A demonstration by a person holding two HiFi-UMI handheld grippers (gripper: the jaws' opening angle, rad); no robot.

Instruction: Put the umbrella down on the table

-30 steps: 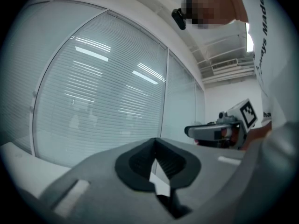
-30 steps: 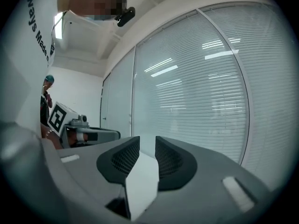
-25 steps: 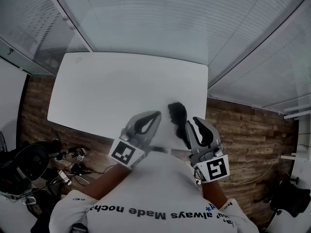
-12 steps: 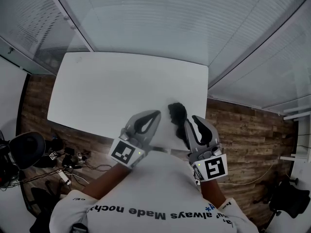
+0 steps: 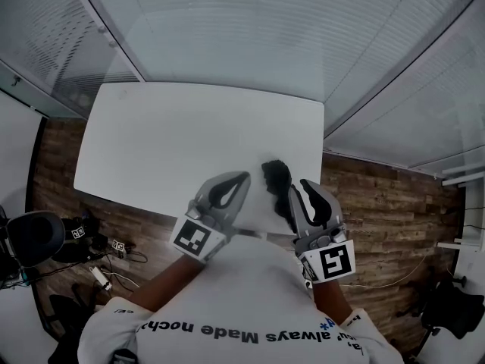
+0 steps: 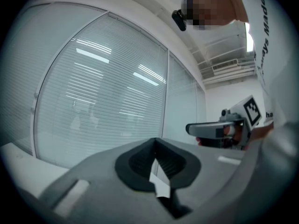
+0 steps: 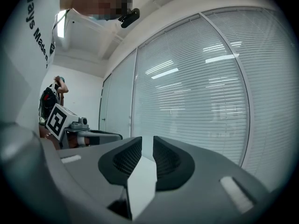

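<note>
A folded black umbrella (image 5: 277, 182) lies on the white table (image 5: 182, 135) near its front right corner. It sits between my two grippers, right beside the left side of my right gripper (image 5: 307, 188). That gripper is shut and has nothing between its pads in the right gripper view (image 7: 147, 148). My left gripper (image 5: 241, 179) hovers over the table's front edge, a little left of the umbrella. Its jaws meet at the tips and hold nothing (image 6: 155, 146). Neither gripper view shows the umbrella.
Glass walls with blinds (image 5: 250, 29) close off the table's far side and both flanks. Wooden floor (image 5: 379, 203) lies to the right. A black chair (image 5: 34, 237) and cables (image 5: 106, 252) sit on the floor at the left. The person's white shirt (image 5: 242, 309) fills the foreground.
Both grippers and the umbrella stay where they were. The black chair on the floor at the left has shifted further left and the clutter beside it has rearranged.
</note>
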